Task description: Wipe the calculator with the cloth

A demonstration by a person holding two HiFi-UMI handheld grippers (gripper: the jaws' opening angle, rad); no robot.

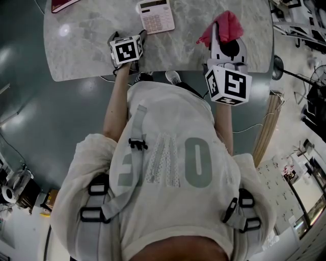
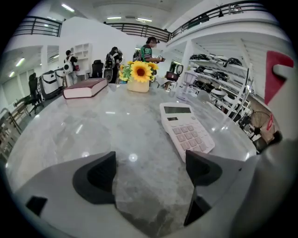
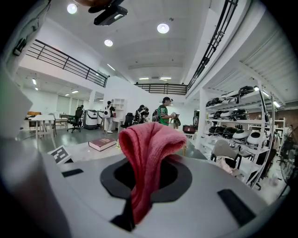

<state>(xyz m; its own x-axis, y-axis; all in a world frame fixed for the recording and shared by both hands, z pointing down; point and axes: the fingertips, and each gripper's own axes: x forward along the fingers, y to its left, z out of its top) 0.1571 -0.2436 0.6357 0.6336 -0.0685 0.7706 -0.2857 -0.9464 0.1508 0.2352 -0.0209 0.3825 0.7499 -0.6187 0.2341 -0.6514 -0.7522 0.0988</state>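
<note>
A pale pink calculator (image 1: 156,16) (image 2: 185,129) lies flat on the marble table (image 1: 91,46), keys up. My left gripper (image 1: 133,45) (image 2: 150,173) rests low over the table just near and left of it, open, nothing between its jaws. My right gripper (image 1: 222,31) (image 3: 148,179) is held above the table's right part, shut on a red cloth (image 1: 223,26) (image 3: 146,160). The cloth bunches up and out beyond the jaws, a little apart from the calculator.
A dark red book (image 1: 62,4) (image 2: 85,88) lies at the table's far left. A pot of sunflowers (image 2: 138,76) stands at the far edge. Shelves with helmets (image 2: 216,76) and several people stand beyond the table. Cables lie on the floor at the right.
</note>
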